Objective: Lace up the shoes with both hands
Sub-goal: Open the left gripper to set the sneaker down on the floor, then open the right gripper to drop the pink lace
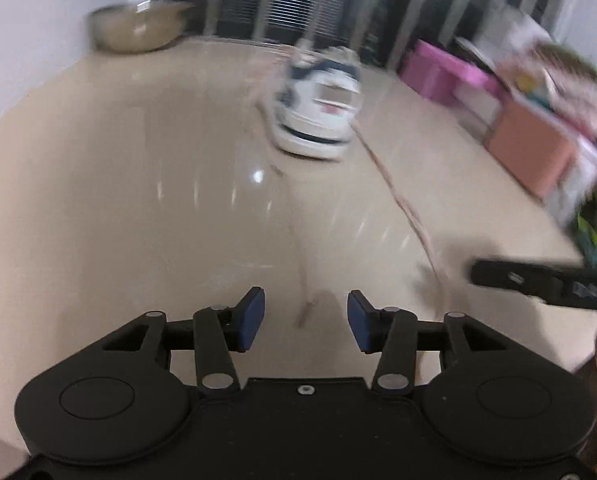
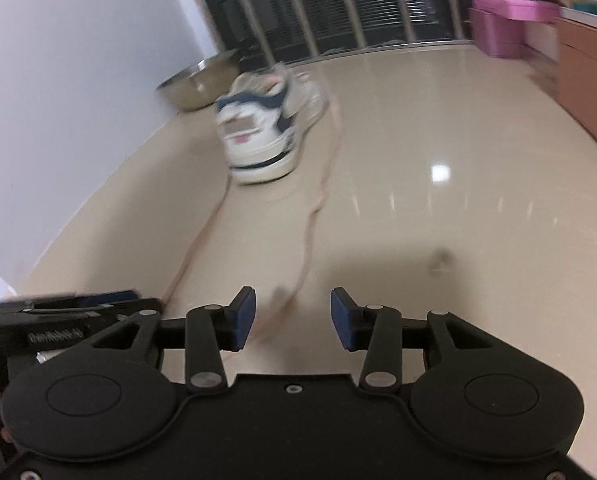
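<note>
A white and navy sneaker (image 1: pixel 318 100) stands on the beige floor, heel toward me, well ahead of both grippers; it also shows in the right wrist view (image 2: pixel 262 132). Two long pinkish lace ends trail from it across the floor. One lace end (image 1: pixel 302 280) runs to a spot just in front of my left gripper (image 1: pixel 306 320), which is open and empty. Another lace strand (image 2: pixel 306 248) runs down to my right gripper (image 2: pixel 293 318), open, with the lace tip lying between the jaws. The right gripper's side shows in the left view (image 1: pixel 546 280).
A metal bowl (image 1: pixel 134 28) sits by the white wall at the far left, also in the right wrist view (image 2: pixel 198 84). Pink boxes (image 1: pixel 450 72) and a salmon box (image 1: pixel 534 148) with clutter line the right side. Dark window blinds stand behind.
</note>
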{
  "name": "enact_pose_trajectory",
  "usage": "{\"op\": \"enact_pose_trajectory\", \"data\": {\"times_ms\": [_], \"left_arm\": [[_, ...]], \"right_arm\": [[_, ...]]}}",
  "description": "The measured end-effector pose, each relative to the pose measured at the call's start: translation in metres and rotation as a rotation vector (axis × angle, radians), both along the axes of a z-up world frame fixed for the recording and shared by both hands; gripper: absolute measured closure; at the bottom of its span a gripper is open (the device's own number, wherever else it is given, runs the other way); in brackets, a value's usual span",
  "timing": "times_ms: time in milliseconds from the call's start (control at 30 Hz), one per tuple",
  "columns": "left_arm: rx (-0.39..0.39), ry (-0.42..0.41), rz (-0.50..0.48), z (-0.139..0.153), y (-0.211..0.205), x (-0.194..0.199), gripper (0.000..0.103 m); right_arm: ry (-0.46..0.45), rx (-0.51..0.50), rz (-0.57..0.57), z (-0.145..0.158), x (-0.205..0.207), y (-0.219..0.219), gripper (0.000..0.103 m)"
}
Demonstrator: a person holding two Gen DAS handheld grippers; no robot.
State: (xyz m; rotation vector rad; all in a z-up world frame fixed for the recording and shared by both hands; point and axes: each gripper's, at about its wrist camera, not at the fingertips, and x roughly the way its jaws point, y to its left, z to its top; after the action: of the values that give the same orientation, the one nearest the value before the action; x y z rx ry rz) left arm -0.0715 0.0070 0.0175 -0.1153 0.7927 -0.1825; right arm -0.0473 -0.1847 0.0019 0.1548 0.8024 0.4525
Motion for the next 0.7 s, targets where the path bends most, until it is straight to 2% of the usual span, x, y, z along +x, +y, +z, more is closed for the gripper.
{"op": "enact_pose_trajectory", "data": {"times_ms": [33, 100, 233, 267, 300, 333, 367, 433, 467, 533, 633, 700], "left_arm": [[-0.004, 0.003, 0.005, -0.001, 0.000, -0.003, 0.103], [-0.040, 0.014, 0.019, -0.002, 0.003, -0.010, 0.103], [-0.102, 0.017, 0.050, -0.004, 0.009, -0.027, 0.102], [-0.109, 0.014, 0.055, -0.005, 0.008, -0.029, 0.101], [-0.109, 0.009, 0.055, -0.005, 0.007, -0.030, 0.099], [-0.099, 0.003, 0.050, -0.005, 0.004, -0.031, 0.092], [-0.069, -0.010, 0.042, -0.004, 0.000, -0.031, 0.084], [0.016, -0.033, 0.023, -0.001, -0.010, -0.030, 0.030], [0.072, -0.037, 0.015, -0.001, -0.016, -0.029, 0.028], [0.109, -0.031, -0.007, -0.003, -0.023, -0.028, 0.031], [0.057, -0.009, 0.023, 0.000, -0.018, -0.027, 0.031], [0.005, -0.013, 0.049, 0.004, -0.009, -0.029, 0.030]], "right_arm": [[-0.004, -0.016, -0.002, -0.002, -0.002, 0.005, 0.060], [-0.013, -0.048, -0.006, -0.006, -0.005, 0.015, 0.060], [0.006, -0.012, -0.012, -0.013, 0.000, 0.015, 0.060], [0.011, -0.003, -0.014, -0.015, 0.002, 0.015, 0.069], [0.015, 0.005, -0.015, -0.017, 0.003, 0.015, 0.083], [0.020, 0.014, -0.017, -0.019, 0.004, 0.015, 0.091], [0.025, 0.023, -0.018, -0.021, 0.006, 0.015, 0.103], [0.043, 0.066, -0.024, -0.024, 0.009, 0.014, 0.103], [0.052, 0.096, -0.020, -0.024, 0.011, 0.015, 0.103], [0.054, 0.148, -0.009, -0.023, 0.012, 0.017, 0.103], [0.037, 0.194, 0.005, -0.021, 0.016, 0.023, 0.103], [0.062, 0.241, 0.013, -0.025, 0.024, 0.025, 0.103]]}}
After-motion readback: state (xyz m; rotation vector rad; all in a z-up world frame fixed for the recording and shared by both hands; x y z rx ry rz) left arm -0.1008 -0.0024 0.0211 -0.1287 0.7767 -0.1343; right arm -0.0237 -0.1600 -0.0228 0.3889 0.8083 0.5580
